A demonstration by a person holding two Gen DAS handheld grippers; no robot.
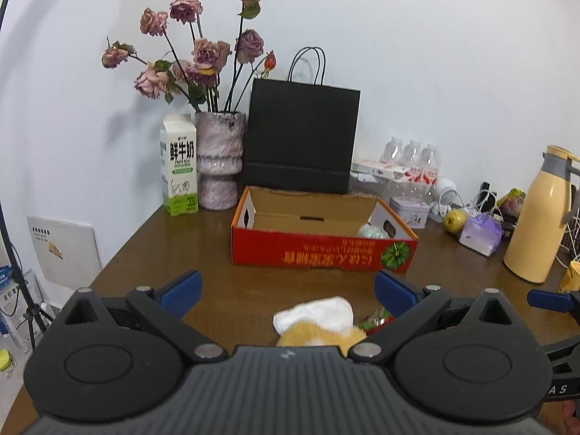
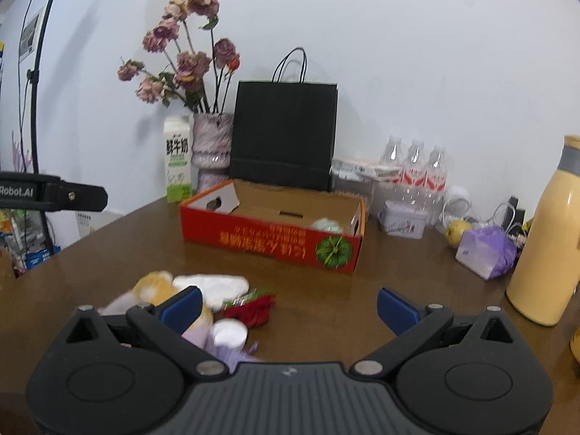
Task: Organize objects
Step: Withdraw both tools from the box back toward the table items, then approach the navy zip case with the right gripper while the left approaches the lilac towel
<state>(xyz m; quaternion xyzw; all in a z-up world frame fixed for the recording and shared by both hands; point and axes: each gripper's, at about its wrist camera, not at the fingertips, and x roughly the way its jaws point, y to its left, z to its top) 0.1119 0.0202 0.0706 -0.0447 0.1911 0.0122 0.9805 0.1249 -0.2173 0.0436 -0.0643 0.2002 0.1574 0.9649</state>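
A red cardboard box (image 1: pixel 319 253) (image 2: pixel 268 239) stands open on the brown table, with a pale green round thing (image 1: pixel 371 232) (image 2: pixel 326 225) in its right end. My left gripper (image 1: pixel 288 291) is open and empty above a white and orange plush toy (image 1: pixel 319 317) (image 2: pixel 188 288). A red and green packet (image 1: pixel 375 319) (image 2: pixel 253 306) lies beside the toy. A small white-capped purple bottle (image 2: pixel 228 337) lies near my right gripper's left finger. My right gripper (image 2: pixel 290 306) is open and empty over bare table.
A milk carton (image 1: pixel 178 166), vase of dried roses (image 1: pixel 219 159) and black paper bag (image 1: pixel 301 141) stand behind the box. Water bottles (image 2: pixel 417 170), a tin (image 2: pixel 402 219), a pear (image 2: pixel 457 231), a purple pack (image 2: pixel 485 250) and a yellow flask (image 2: pixel 547 239) crowd the right.
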